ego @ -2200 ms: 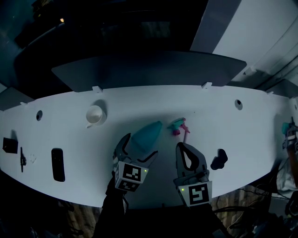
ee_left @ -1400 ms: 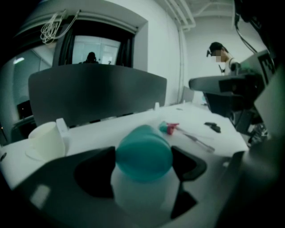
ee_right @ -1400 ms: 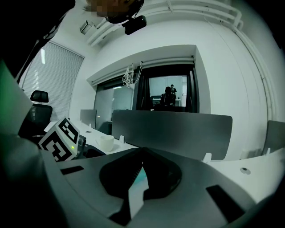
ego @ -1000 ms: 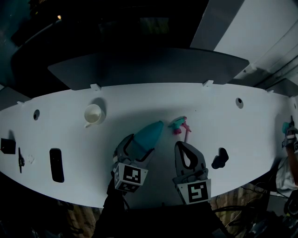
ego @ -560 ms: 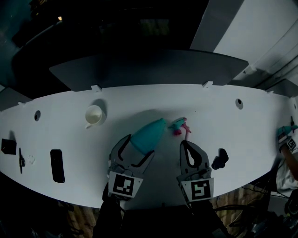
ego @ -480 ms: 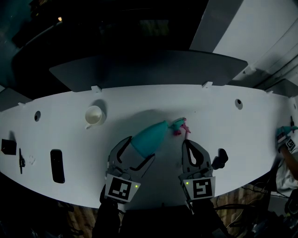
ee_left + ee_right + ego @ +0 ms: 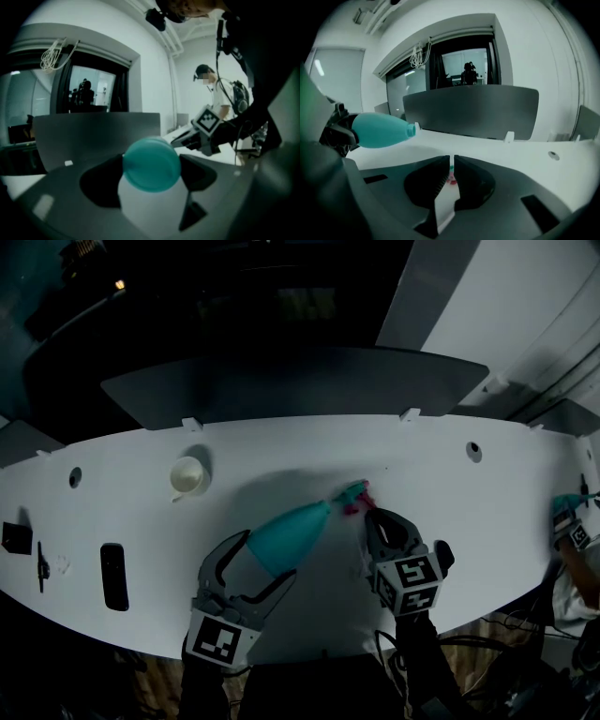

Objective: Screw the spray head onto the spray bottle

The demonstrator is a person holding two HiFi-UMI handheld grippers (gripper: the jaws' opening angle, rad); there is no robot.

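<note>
The spray bottle (image 7: 286, 535), teal, is held clear of the white table (image 7: 281, 442). It lies nearly level, with its bare neck pointed toward the spray head (image 7: 354, 494). Its wide base end is clamped by the left gripper (image 7: 265, 557), whose jaws are spread far apart around it. In the left gripper view the gap between the jaws is filled by the bottle's round bottom.

The teal and pink spray head lies on the table just beyond the neck, apart from it. On its near side the right gripper (image 7: 377, 518) is placed, with jaws pressed together and nothing held. In the right gripper view the head is mostly covered by the closed tips.

A small black thing (image 7: 443, 555) lies just right of the right gripper and is partly hidden by that gripper's marker cube. A white cup (image 7: 187, 474) is seen well to the left, and a flat black oblong (image 7: 114, 575) near the front edge. The far edge is lined by a dark partition (image 7: 300, 381).
</note>
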